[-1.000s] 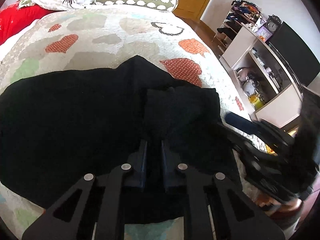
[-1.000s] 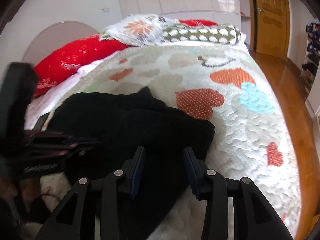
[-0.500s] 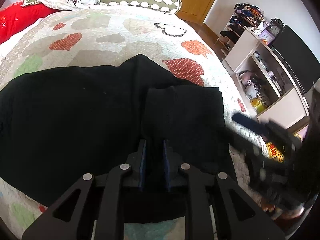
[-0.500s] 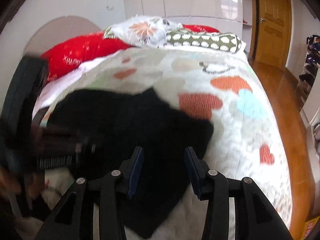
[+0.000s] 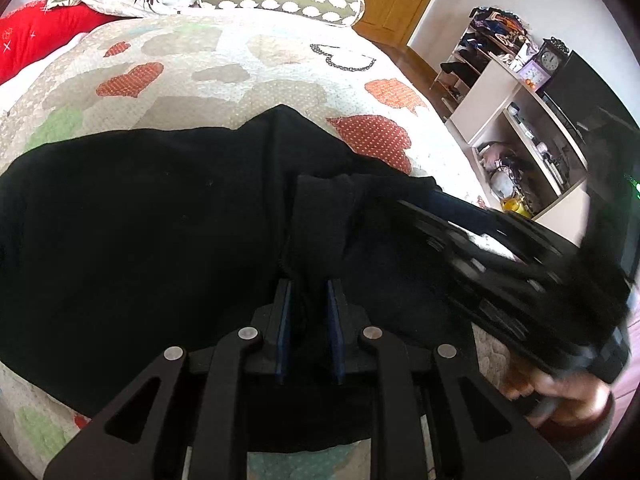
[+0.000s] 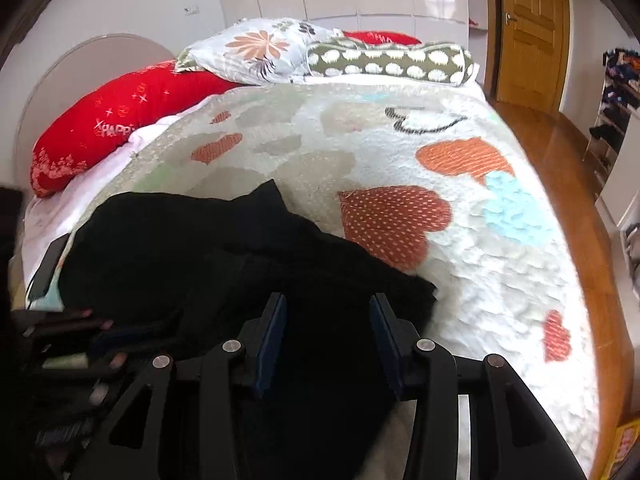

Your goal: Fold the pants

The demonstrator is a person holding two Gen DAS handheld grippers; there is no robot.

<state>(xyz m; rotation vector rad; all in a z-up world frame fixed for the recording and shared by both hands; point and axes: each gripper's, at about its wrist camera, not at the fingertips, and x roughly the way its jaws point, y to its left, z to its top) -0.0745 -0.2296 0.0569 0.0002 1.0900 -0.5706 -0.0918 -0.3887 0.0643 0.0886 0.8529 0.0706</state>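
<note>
Your left fingers are pinched tight on a fold of the black pants, which lie spread on the bed's heart-patterned quilt ahead of and to both sides of them. Your right fingers are opening above the pants' near right corner, cloth beneath them but the pads not pressing it. Beyond the fingers lie a red pillow, a floral pillow and a spotted bolster.
</note>
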